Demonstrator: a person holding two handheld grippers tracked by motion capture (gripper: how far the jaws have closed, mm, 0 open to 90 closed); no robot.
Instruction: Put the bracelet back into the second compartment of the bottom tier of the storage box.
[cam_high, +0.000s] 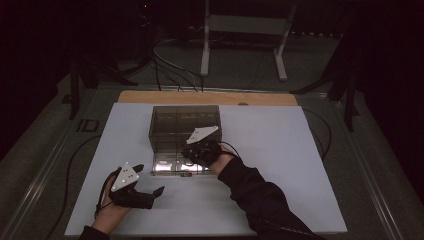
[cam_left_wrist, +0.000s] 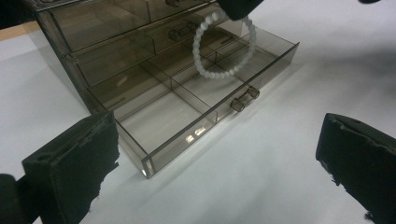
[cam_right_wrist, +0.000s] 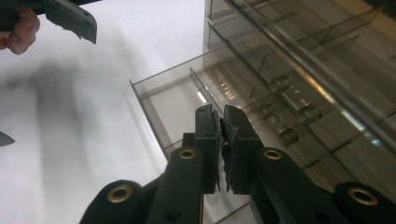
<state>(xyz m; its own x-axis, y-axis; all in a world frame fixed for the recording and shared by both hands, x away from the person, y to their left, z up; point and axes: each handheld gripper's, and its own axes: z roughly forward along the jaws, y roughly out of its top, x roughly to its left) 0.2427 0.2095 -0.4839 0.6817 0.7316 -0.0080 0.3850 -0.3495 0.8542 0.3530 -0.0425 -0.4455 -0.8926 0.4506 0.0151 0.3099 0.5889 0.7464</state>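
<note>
I am sitting at a white bench with a gripper in each hand. Nearest to me, my left gripper is hovering over the near left part of the bench, its fingers spread wide and holding nothing. It is pointing toward a smoky clear plastic drawer box that is standing near the middle of the bench, well apart from those fingers.

Farther from me, my right gripper is reaching over the box's bottom drawer, which is standing pulled out toward me. Its fingers are pressed together, pinching the top of a white bead bracelet. The bracelet is hanging as a loop below them, its lower edge dangling just above the drawer; from the left gripper view I cannot tell whether it is touching the bottom.

The drawer is divided into small compartments in rows running left to right, along its long front wall with two small knobs. The loop is hanging over a compartment toward the knob end of the drawer, roughly in the middle row. So the spot for the bracelet is lying straight below my right fingers, and I judge the coming move to be a short drop and release by the right hand, which is much the nearer one.

Beyond the box, the wooden far edge of the bench and a dark floor are showing.
</note>
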